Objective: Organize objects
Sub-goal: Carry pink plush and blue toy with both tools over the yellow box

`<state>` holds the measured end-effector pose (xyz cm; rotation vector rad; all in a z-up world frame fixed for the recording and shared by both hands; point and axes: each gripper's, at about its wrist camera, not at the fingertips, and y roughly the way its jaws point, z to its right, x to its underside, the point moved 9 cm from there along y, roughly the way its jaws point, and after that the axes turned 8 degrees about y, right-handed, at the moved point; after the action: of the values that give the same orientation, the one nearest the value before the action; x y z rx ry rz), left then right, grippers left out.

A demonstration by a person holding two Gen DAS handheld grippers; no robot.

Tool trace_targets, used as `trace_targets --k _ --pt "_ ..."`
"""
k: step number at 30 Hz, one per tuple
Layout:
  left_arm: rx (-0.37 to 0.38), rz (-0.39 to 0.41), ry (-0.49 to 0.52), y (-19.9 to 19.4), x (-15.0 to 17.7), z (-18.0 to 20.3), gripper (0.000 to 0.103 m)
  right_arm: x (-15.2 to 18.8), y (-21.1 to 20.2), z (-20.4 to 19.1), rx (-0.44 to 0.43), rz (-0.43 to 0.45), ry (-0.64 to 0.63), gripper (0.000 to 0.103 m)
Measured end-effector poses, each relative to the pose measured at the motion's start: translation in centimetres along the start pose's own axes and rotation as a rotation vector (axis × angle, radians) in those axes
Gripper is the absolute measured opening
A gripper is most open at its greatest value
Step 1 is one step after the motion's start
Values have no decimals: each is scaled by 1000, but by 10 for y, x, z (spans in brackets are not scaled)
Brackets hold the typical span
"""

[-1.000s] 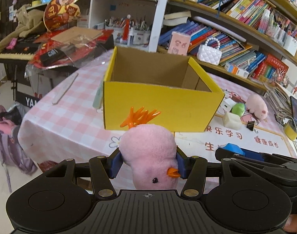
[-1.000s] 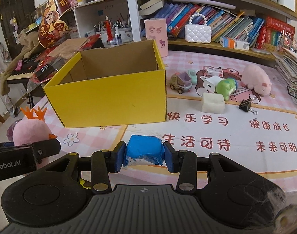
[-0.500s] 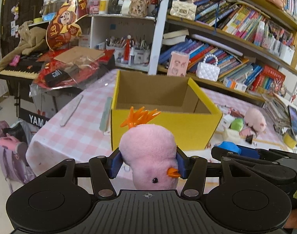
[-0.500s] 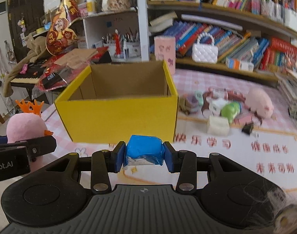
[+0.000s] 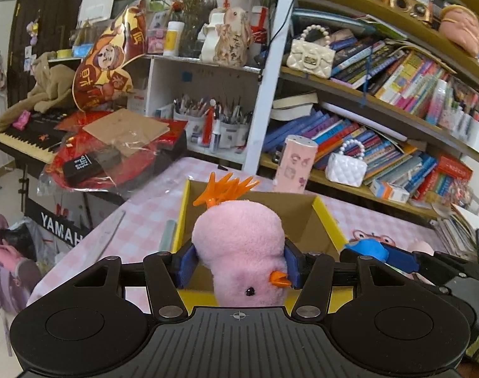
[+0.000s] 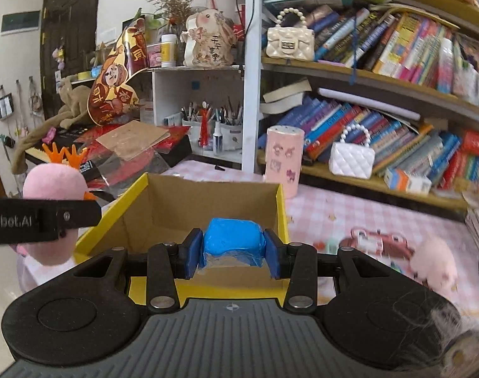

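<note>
Pink plush chick (image 5: 239, 245) is gripped by the left claw (image 5: 238, 266) over the yellow box (image 6: 282, 208). Blue block (image 6: 231, 239) is clamped in the right claw (image 6: 231, 253), above the same box on the counter (image 6: 321, 211).

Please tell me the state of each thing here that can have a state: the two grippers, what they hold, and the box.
Left gripper: shut on the pink plush chick.
Pink plush chick: held upright, lifted in front of the box.
Right gripper: shut on the blue block.
Blue block: held, lifted at the box's near rim.
Yellow cardboard box: open at the top; nothing visible inside.
Pink plush pig: lying on the table, blurred.
</note>
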<state>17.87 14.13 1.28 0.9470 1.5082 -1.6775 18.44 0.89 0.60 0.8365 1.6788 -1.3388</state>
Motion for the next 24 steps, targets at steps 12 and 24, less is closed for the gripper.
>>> trace_targets --k 12,24 --pt "-41 -88 -24 78 -5 0 54 -4 96 -9 -99 -118 -261 39" --pt "-72 -278 14 134 19 -2 55 21 168 -27 -220 -349 -567 39"
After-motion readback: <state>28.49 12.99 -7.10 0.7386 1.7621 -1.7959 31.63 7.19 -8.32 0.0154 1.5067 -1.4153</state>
